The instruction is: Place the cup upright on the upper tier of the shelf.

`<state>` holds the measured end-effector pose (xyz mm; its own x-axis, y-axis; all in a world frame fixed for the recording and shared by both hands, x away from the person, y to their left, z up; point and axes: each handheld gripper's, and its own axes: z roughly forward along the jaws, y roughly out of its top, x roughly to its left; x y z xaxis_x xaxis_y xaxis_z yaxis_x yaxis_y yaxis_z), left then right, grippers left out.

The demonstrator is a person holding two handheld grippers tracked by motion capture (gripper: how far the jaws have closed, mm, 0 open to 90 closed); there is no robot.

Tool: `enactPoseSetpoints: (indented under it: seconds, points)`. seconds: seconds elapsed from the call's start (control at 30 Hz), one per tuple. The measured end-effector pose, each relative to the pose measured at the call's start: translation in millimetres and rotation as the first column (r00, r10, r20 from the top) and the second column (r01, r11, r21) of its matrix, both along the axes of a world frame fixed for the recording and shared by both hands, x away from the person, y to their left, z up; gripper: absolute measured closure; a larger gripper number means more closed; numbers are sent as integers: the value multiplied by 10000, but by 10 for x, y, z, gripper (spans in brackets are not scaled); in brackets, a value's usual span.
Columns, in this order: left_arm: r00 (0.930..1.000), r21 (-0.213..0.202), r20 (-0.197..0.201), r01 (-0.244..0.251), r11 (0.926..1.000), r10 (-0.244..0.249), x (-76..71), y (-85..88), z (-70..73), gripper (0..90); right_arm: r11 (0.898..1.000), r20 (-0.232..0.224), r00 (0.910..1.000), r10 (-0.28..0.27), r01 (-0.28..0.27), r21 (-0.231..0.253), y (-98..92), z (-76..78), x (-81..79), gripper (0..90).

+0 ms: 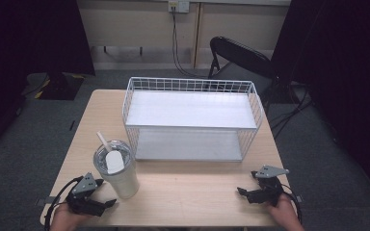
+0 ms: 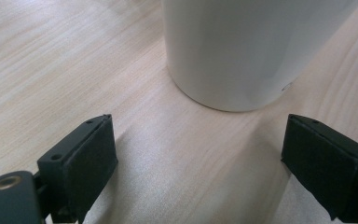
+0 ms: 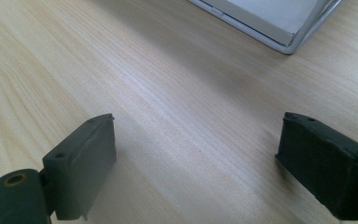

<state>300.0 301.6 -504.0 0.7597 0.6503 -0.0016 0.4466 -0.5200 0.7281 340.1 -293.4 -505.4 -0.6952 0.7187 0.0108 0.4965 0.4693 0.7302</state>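
A white tumbler [image 1: 119, 173] with a clear lid and a straw stands upright near the front left of the wooden table [image 1: 183, 192]. My left gripper [image 1: 110, 203] rests open just left of it, jaws wide apart and aimed at its base. In the left gripper view the tumbler's white wall [image 2: 233, 51] rises just beyond the open gripper [image 2: 200, 158], apart from both pads. My right gripper [image 1: 240, 191] lies open at the front right, over bare wood. The right gripper view has its gripper [image 3: 196, 158] open, with nothing between the pads.
A white wire rack [image 1: 191, 118] with two shelves stands across the middle and back of the table; its front corner [image 3: 284, 42] is in the right gripper view. A black folding chair [image 1: 241, 60] stands behind the table. Bare wood lies between the two grippers.
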Motion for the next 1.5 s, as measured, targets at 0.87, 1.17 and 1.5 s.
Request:
enactPoseSetpoints:
  seconds: [0.87,1.17,1.5]
  points:
    - [9927,-2530,1200,459,9664,-158,-127,-7,349,162,10000,-1,10000,-1,1,0,0,0,0,106]
    - [9921,-2812,1256,417,9587,-63,-111,-49,417,162,10000,4,10000,2,-2,-6,1,0,0,106]
    - [9873,-3016,1585,358,9528,131,-99,-81,504,159,10000,6,10000,2,-2,-13,1,0,0,106]
